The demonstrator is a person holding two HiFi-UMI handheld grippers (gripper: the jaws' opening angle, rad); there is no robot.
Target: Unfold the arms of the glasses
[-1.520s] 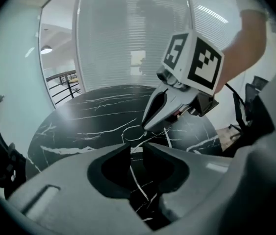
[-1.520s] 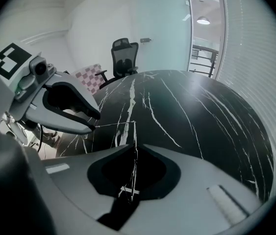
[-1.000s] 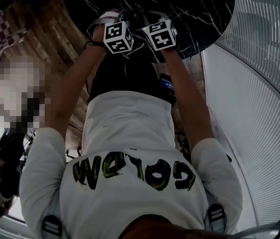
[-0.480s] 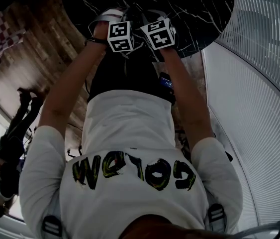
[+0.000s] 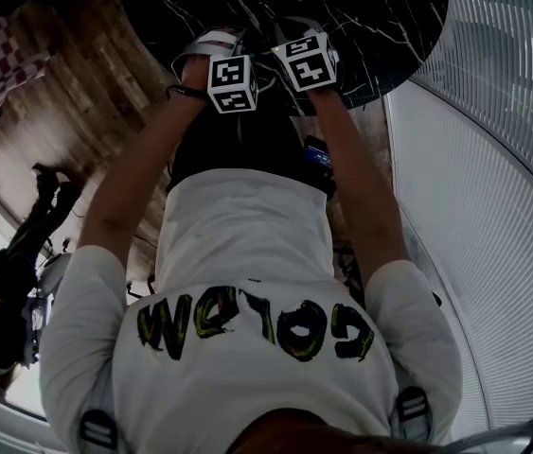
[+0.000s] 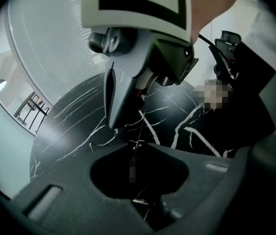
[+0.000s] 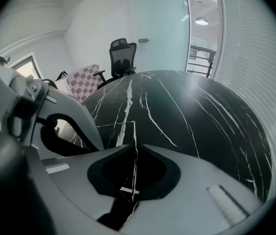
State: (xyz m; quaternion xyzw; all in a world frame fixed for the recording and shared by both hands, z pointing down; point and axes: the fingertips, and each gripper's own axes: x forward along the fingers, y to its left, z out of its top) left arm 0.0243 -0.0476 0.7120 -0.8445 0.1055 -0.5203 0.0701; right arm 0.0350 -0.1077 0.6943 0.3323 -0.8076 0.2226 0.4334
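Observation:
The glasses are thin wire ones, held over the black marble table (image 7: 191, 111). In the right gripper view a fine wire arm (image 7: 134, 131) rises from between the jaws of my right gripper (image 7: 134, 150), which is shut on it, then bends left toward the other gripper. In the left gripper view a wire rim (image 6: 103, 140) shows under the right gripper's grey finger (image 6: 118, 92). A thin wire (image 6: 138, 126) runs into my left gripper (image 6: 133, 148), whose jaws are closing on it and meet at the tips. In the head view both marker cubes (image 5: 231, 83) (image 5: 306, 61) hide the glasses.
A black office chair (image 7: 122, 58) and a checkered seat (image 7: 86, 80) stand beyond the table's far edge. White slatted blinds (image 5: 493, 159) run along the right. Wooden flooring (image 5: 67, 93) lies to the left, with dark equipment (image 5: 20, 272) at the far left.
The left gripper's cube has shifted a little to the right, closer to the right cube. The right gripper has stayed where it was.

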